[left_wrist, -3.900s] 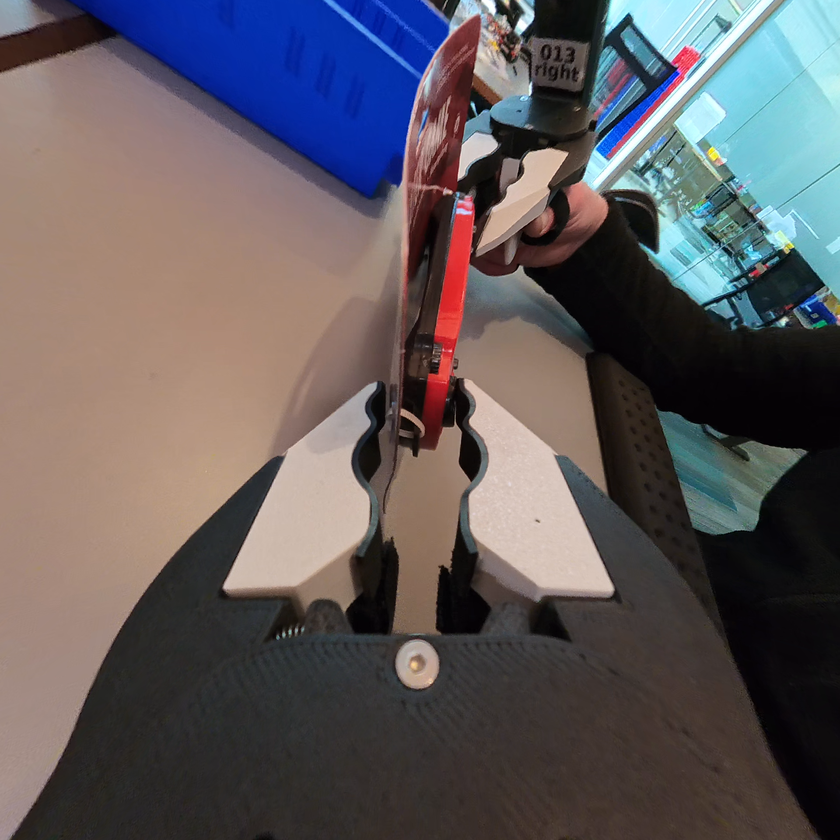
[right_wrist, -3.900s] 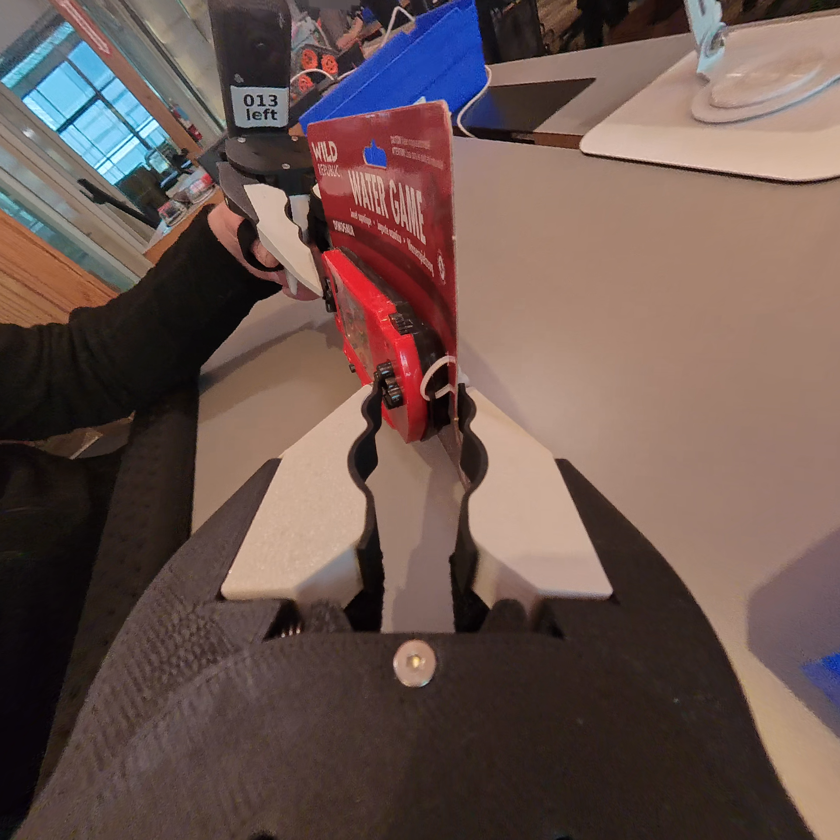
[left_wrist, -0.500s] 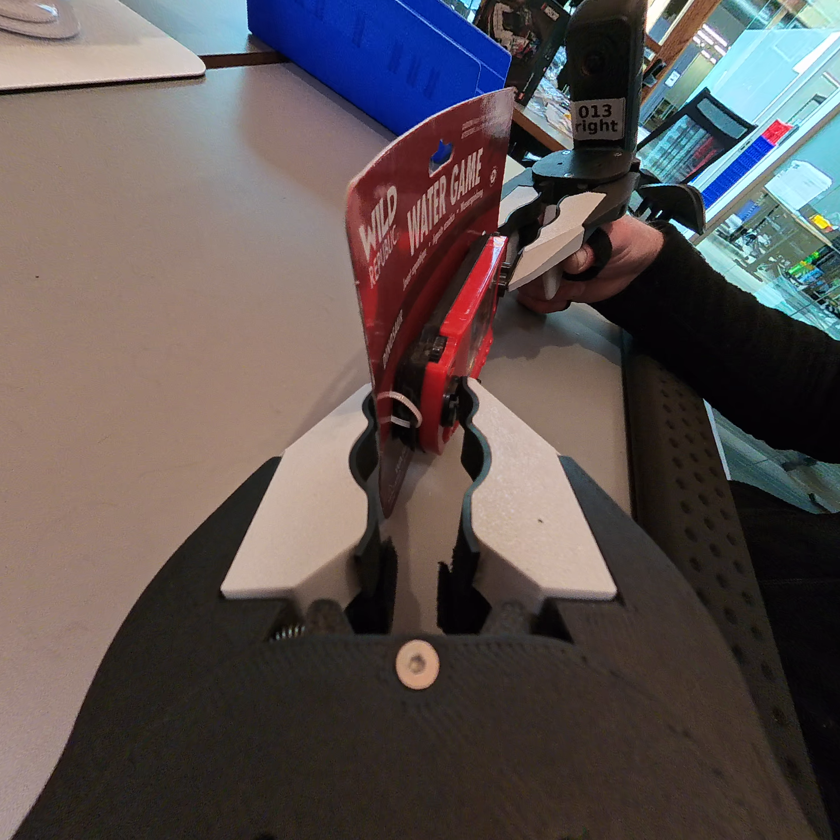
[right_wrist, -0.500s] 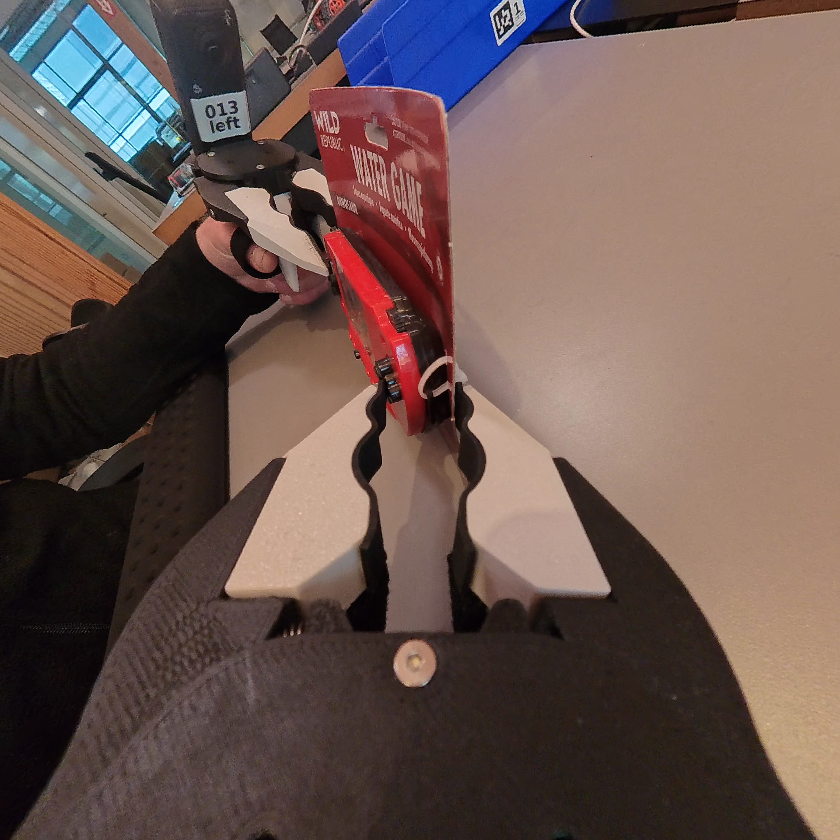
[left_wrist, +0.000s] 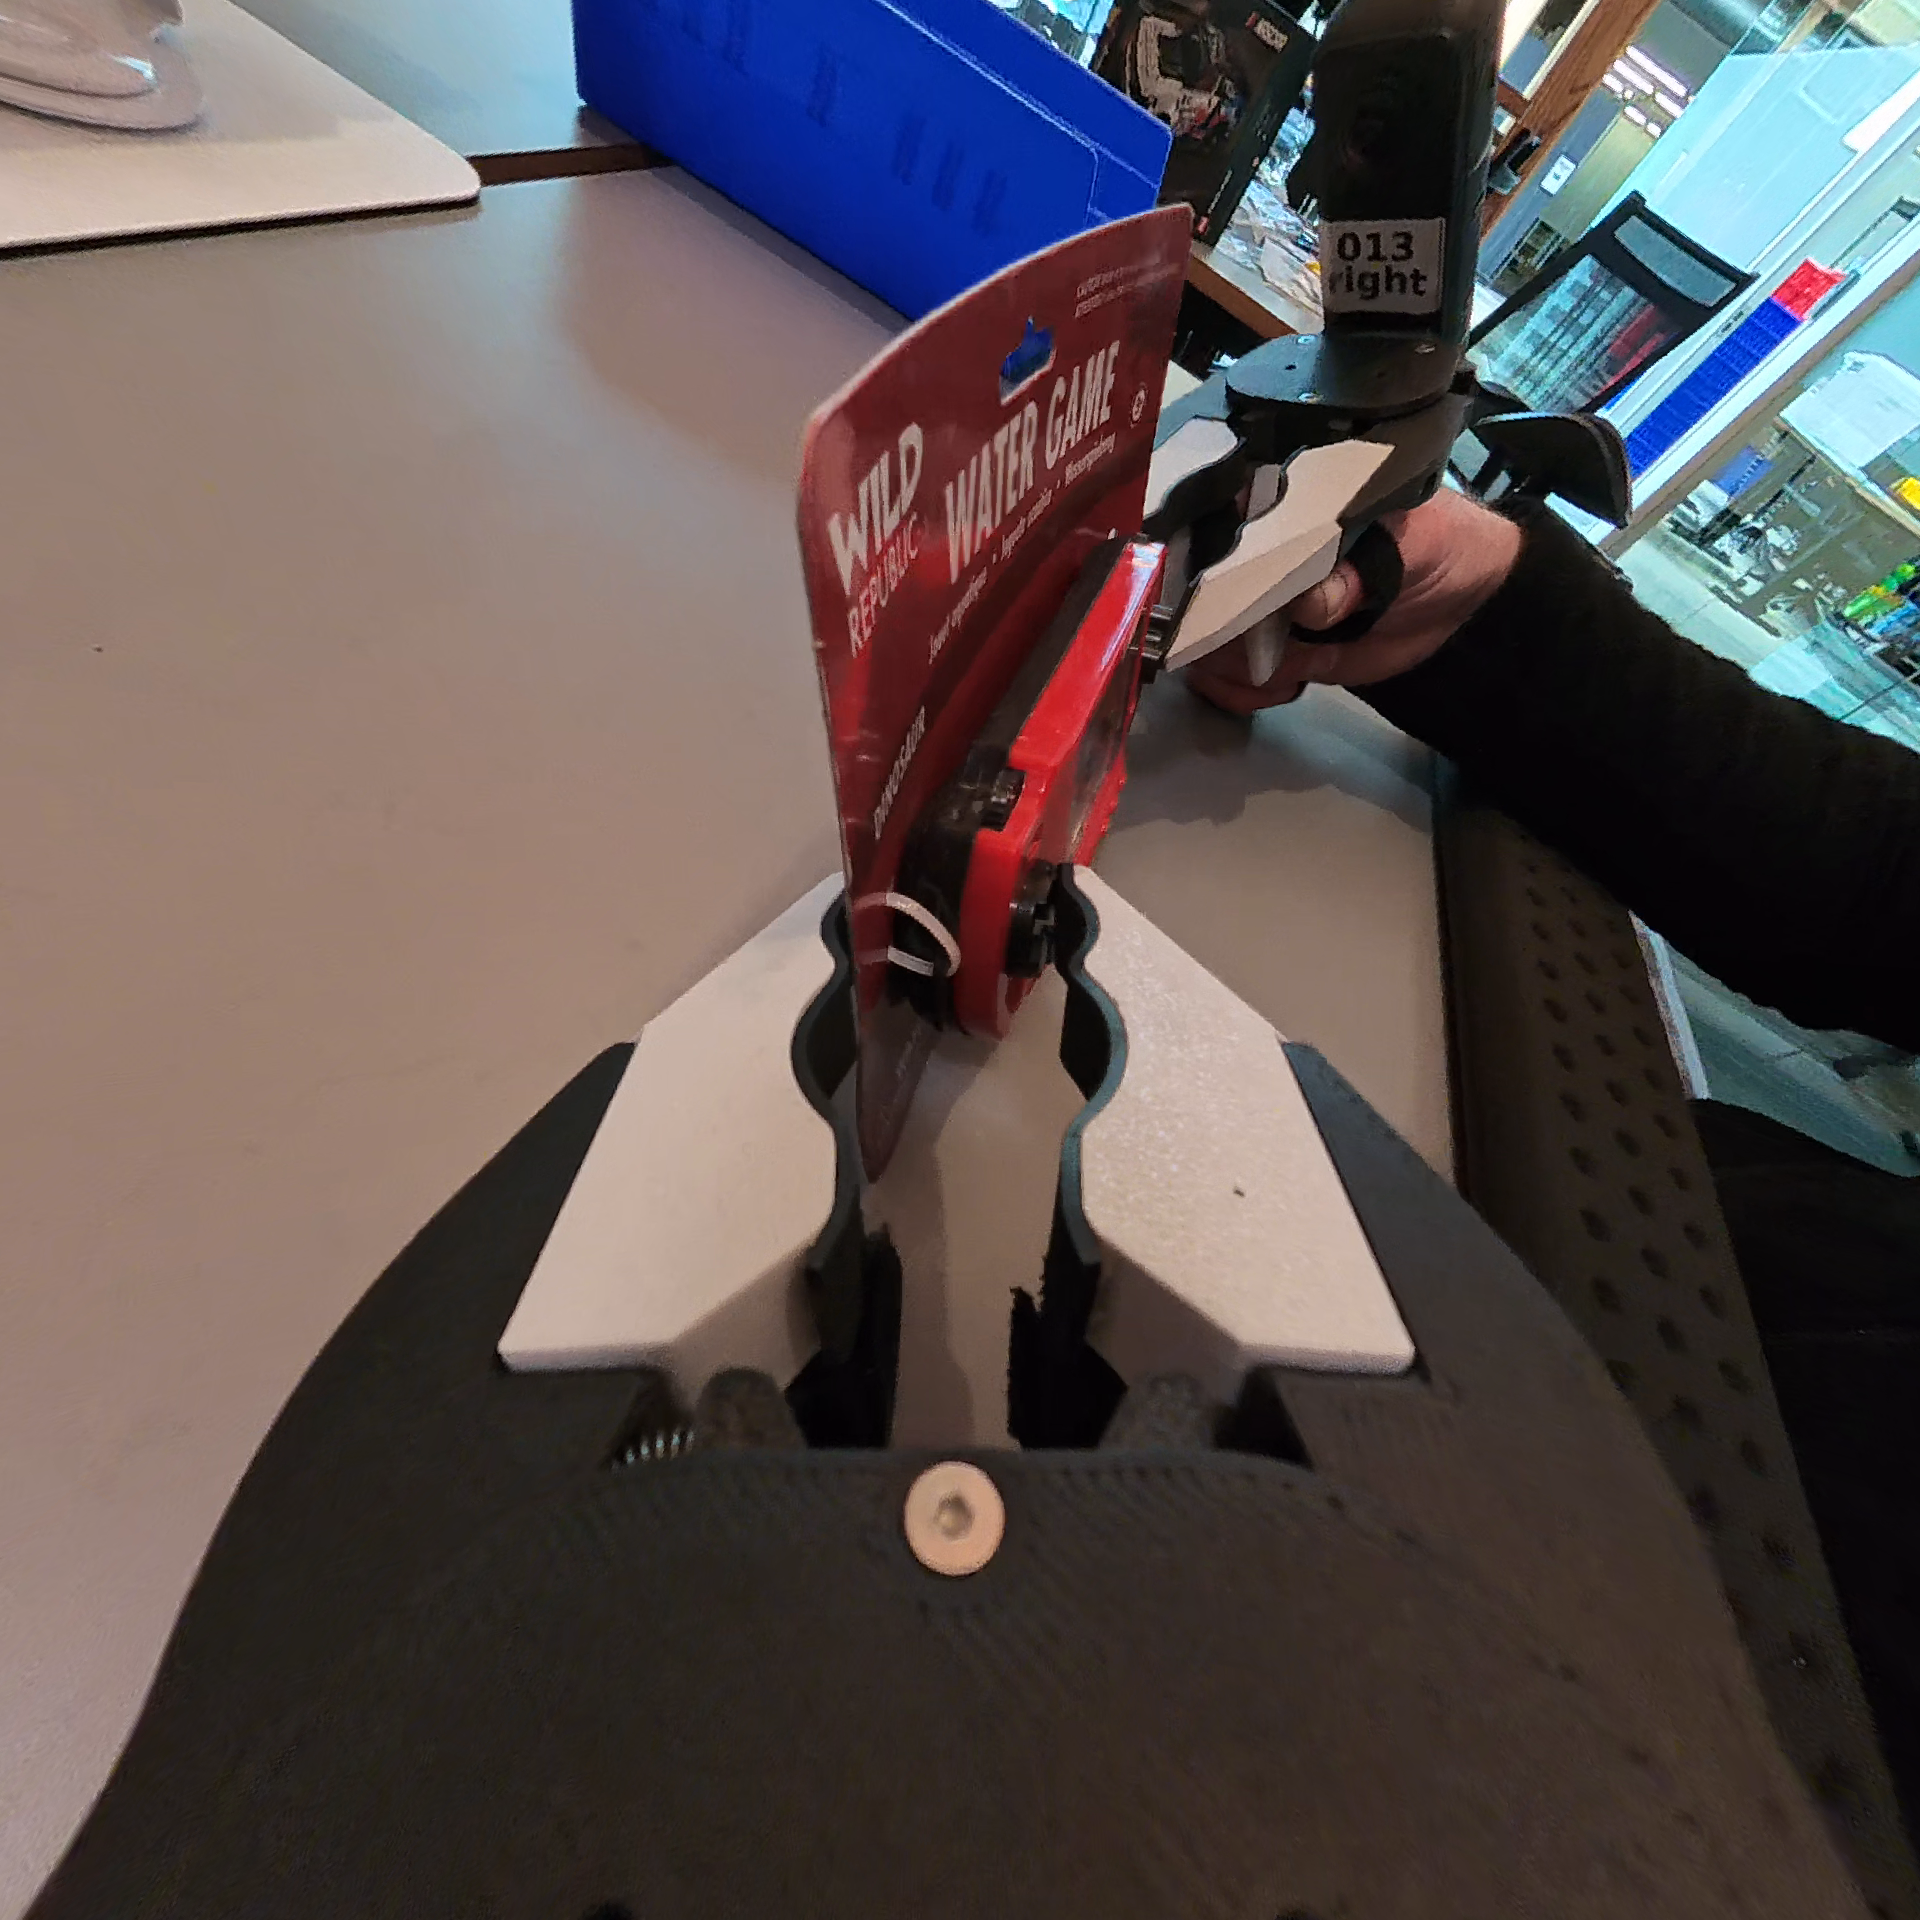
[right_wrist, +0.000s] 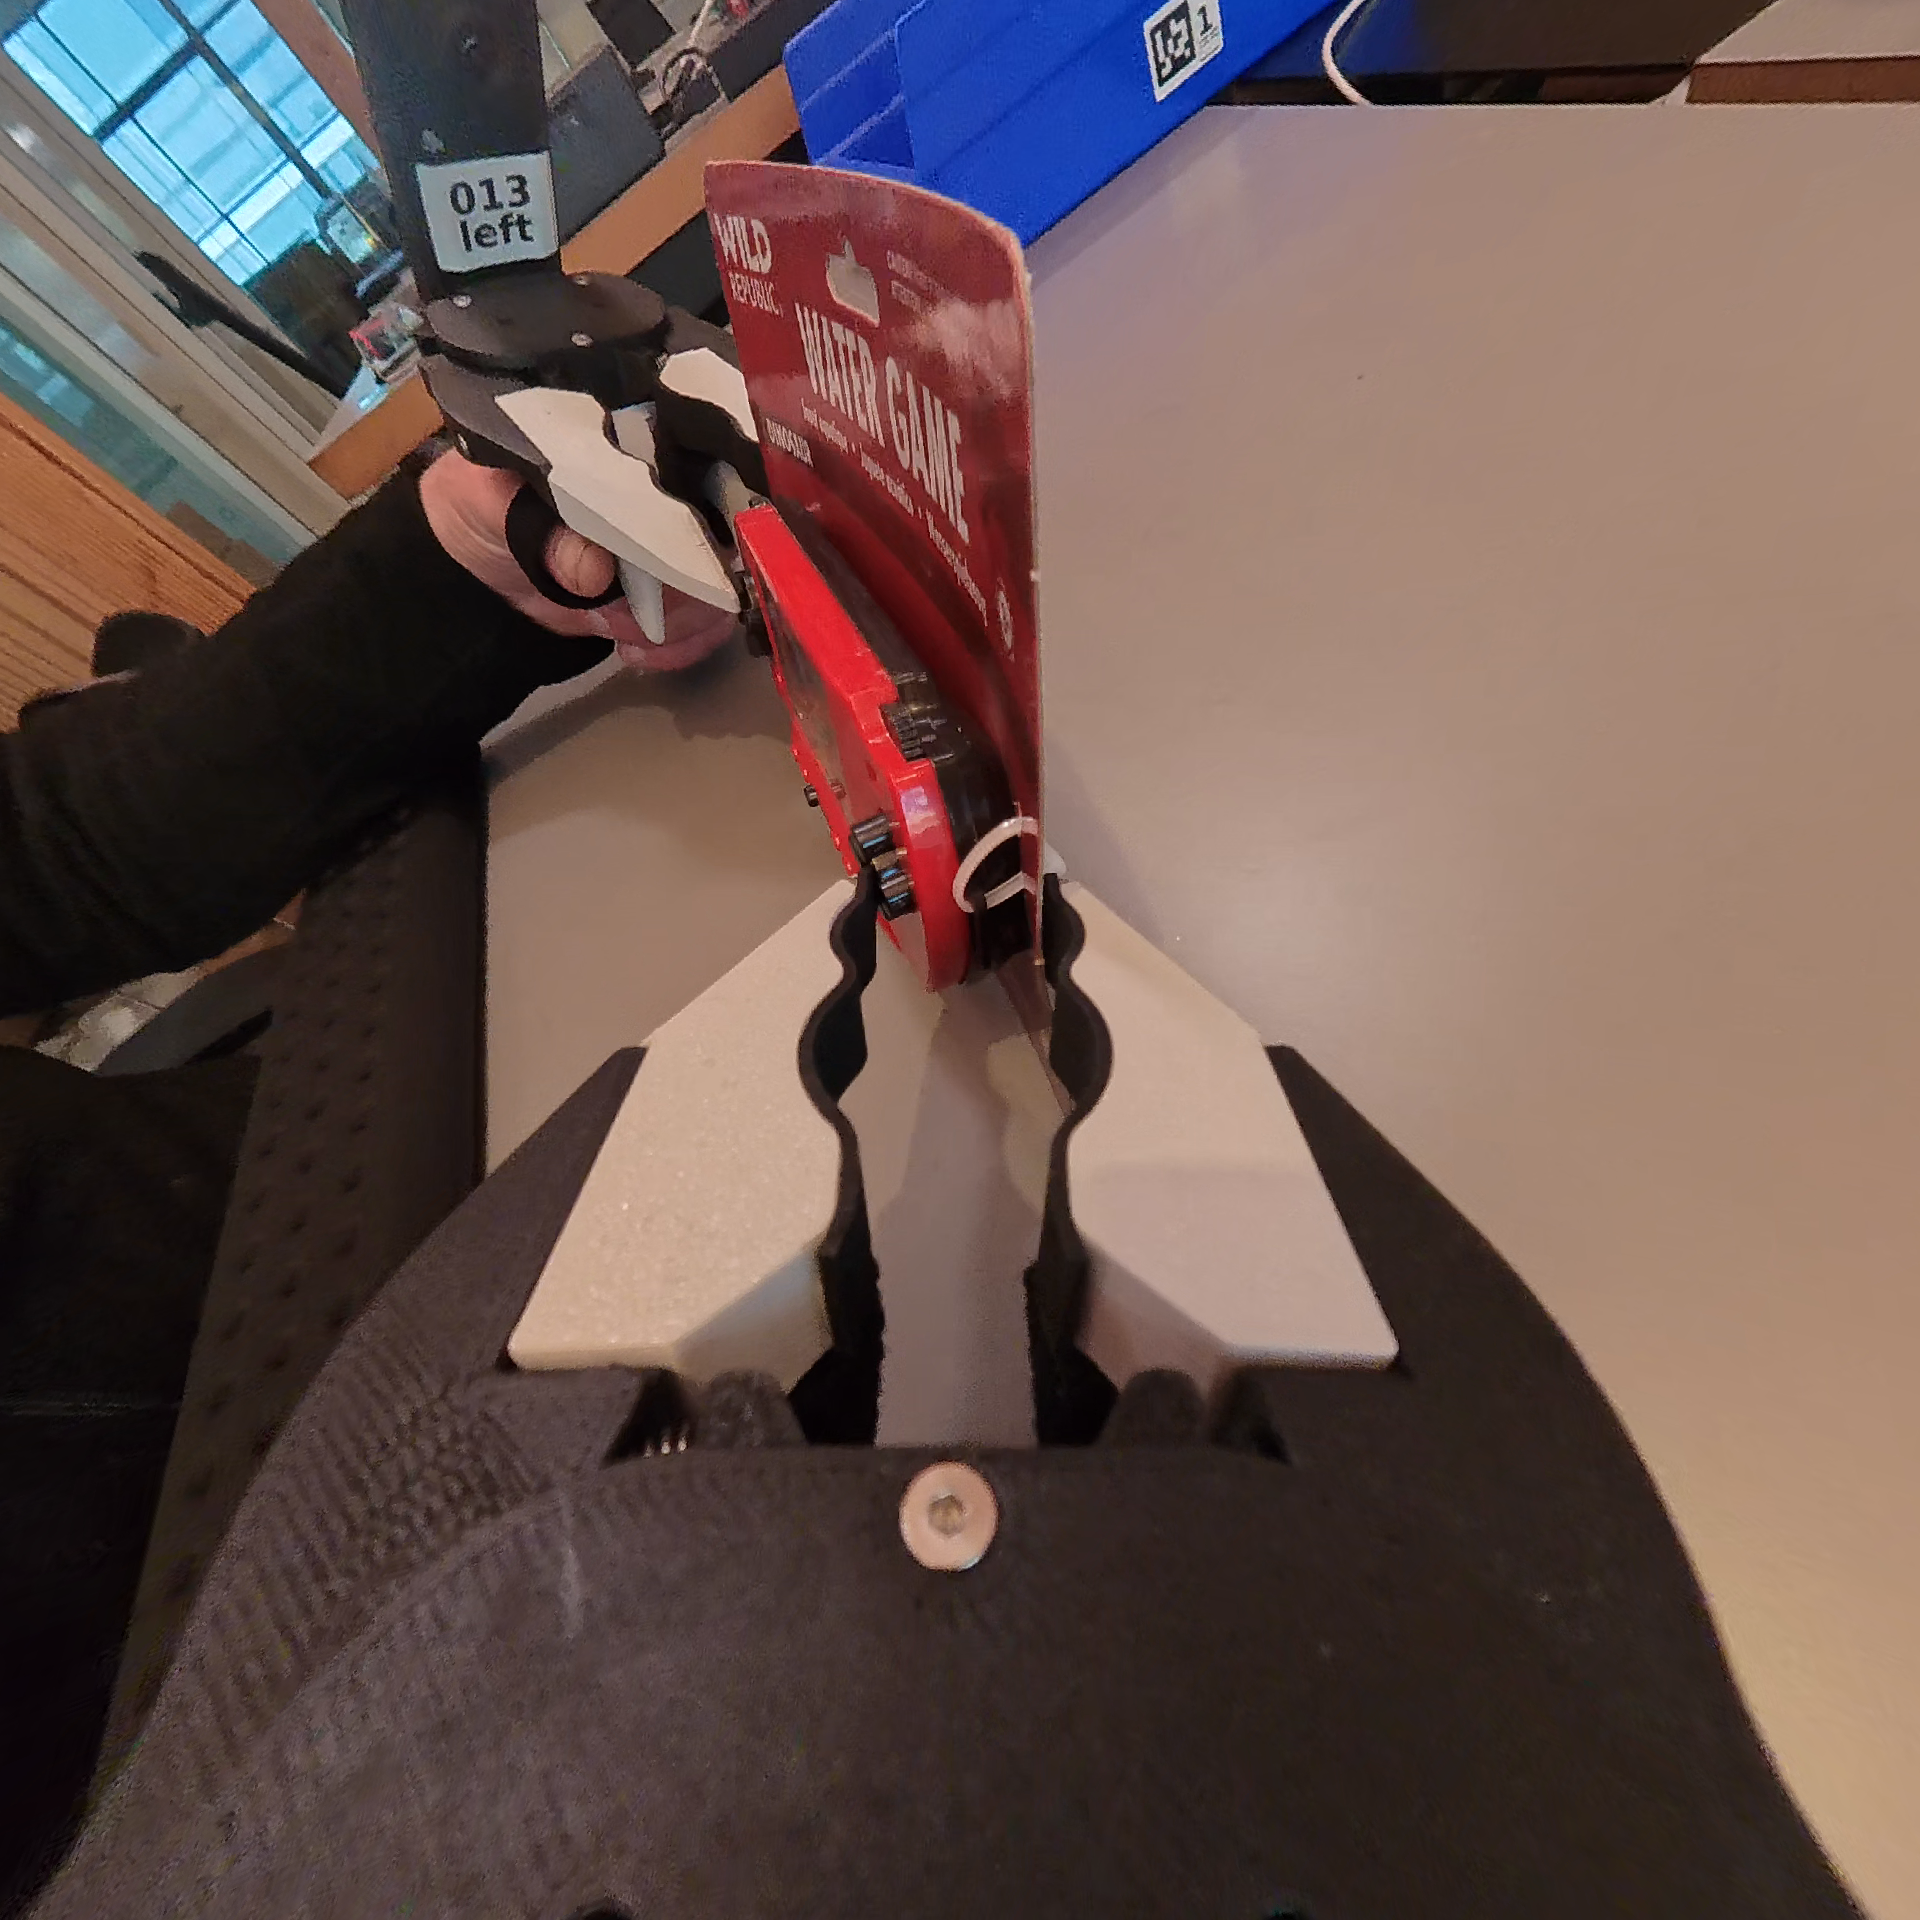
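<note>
A red handheld toy (left_wrist: 1049, 769) tied by white zip ties to a dark red backing card (left_wrist: 966, 540) stands on edge above the grey table (left_wrist: 364, 623). My left gripper (left_wrist: 956, 925) is shut on one end of the toy and card. My right gripper (right_wrist: 956, 904) is shut on the other end of the toy (right_wrist: 862, 707) and its card (right_wrist: 914, 416). Each gripper shows in the other's view, held by a hand in a black sleeve: the right gripper (left_wrist: 1174, 623) in the left wrist view and the left gripper (right_wrist: 743, 540) in the right wrist view.
A blue plastic bin (left_wrist: 862, 135) stands at the table's far edge and also shows in the right wrist view (right_wrist: 1039, 94). A pale mat (left_wrist: 208, 177) lies at the far left. A black perforated chair back (left_wrist: 1621, 1143) runs along the near table edge. Shelves and windows lie beyond.
Over the last seconds both grippers turned the toy and card together, so the card's printed face now shows in the left wrist view. Both grips stay shut on it.
</note>
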